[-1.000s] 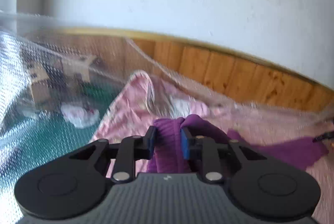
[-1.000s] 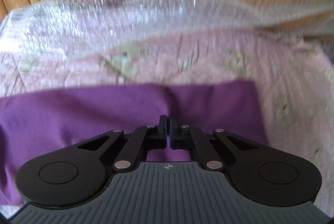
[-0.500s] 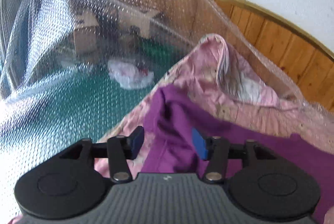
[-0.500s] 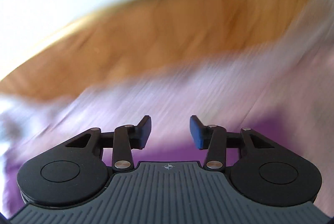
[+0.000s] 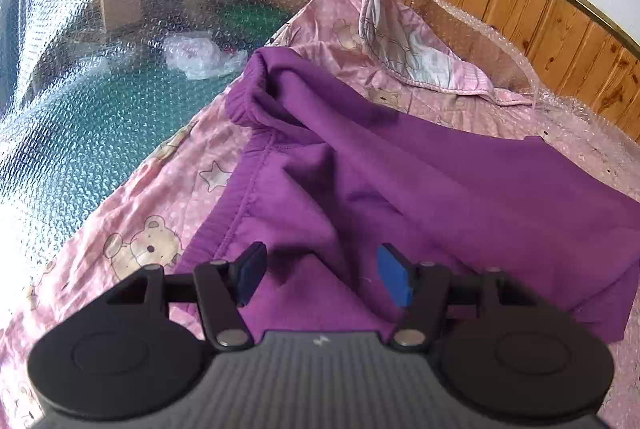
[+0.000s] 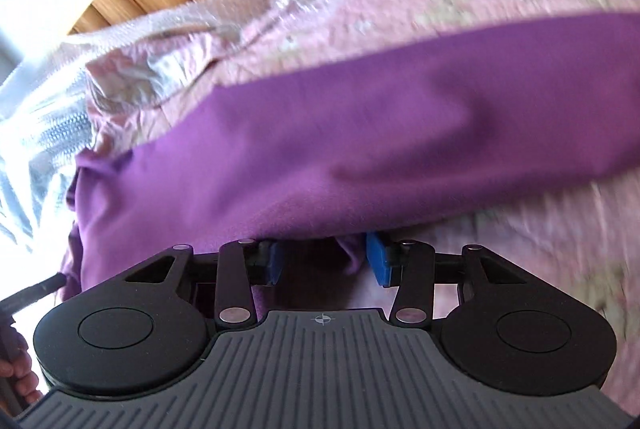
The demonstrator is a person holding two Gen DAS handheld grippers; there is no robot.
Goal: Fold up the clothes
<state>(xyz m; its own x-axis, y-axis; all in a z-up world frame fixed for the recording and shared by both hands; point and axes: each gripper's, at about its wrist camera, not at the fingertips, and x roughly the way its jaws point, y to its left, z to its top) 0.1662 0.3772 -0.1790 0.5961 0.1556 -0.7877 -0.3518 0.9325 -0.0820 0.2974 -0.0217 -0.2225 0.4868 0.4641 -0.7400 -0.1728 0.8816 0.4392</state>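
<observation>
Purple garment (image 5: 460, 189) spread on the pink bear-print sheet (image 5: 136, 241), both jaws wide.

Its long axis runs from the ribbed cuff (image 5: 250, 89) near the bubble wrap (image 5: 80, 69) across toward the wood-panelled wall. The left hand-held gripper (image 5: 322, 279) hovers over the near hem, gripping nothing; the right hand-held gripper (image 6: 324, 261) straddles a purple fold, unclamped, in a blurred view.

The purple garment (image 5: 460, 189) is matt, soft knit cloth — ribbed at its cuff. The pink bedsheet (image 5: 132, 213) at 9 o'clock is printed cotton-like cloth. Glossy bubble wrap (image 5: 80, 109) lies at 10 o'clock — varnished wood panelling (image 5: 540, 13) at 1.
</observation>
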